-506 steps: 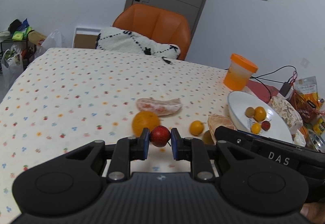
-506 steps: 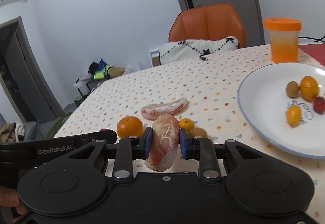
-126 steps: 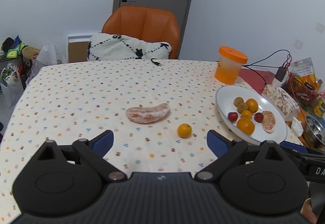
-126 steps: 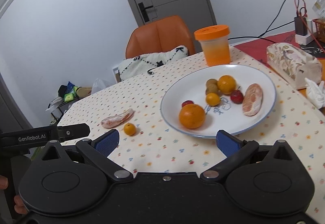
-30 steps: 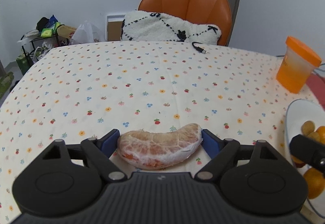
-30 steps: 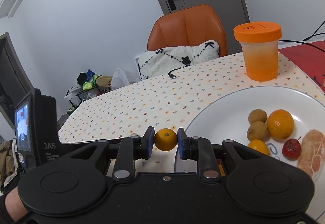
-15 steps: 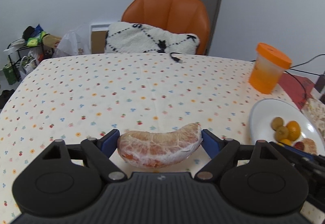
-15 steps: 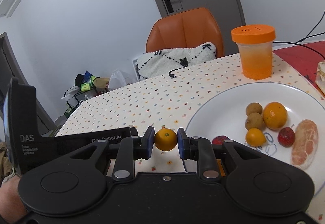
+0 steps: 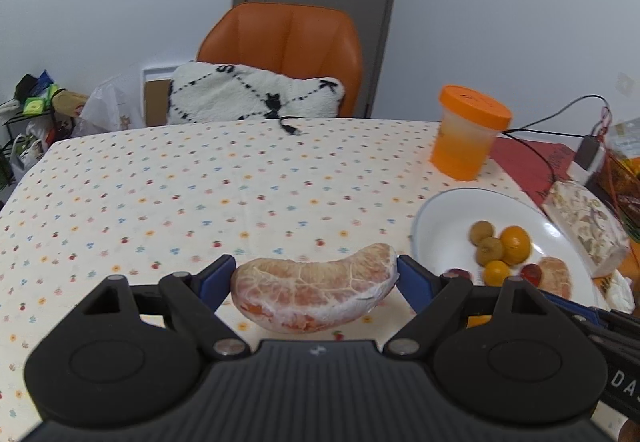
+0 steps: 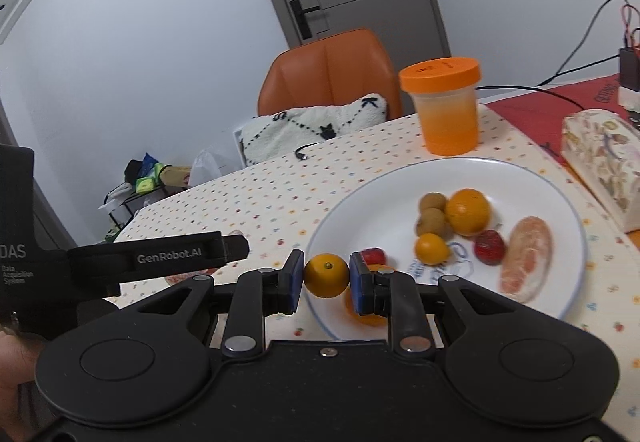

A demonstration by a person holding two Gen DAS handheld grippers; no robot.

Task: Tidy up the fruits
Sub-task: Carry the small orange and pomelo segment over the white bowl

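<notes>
Fruit is travelling toward the white round plate [image 10: 560, 197] near the table's right edge, and both carriers are arriving loaded. The left gripper [image 9: 316, 278] is clamping the peeled pink pomelo segment [image 9: 314, 292] lengthwise between its wide-set pads, lifted off the dotted tablecloth [image 9: 160, 201]. The right gripper [image 10: 326, 278] is pinching the small round orange kumquat [image 10: 326, 276], now hanging just over the plate's near rim. Compared with a second ago, the plate is filling more of each view, so both hands are closing in on the drop. Compared with four seconds ago, when both grippers were gaping empty, the cloth is looking cleared: these two pieces are likely the last strays, so the sorting is nearing its end.
</notes>
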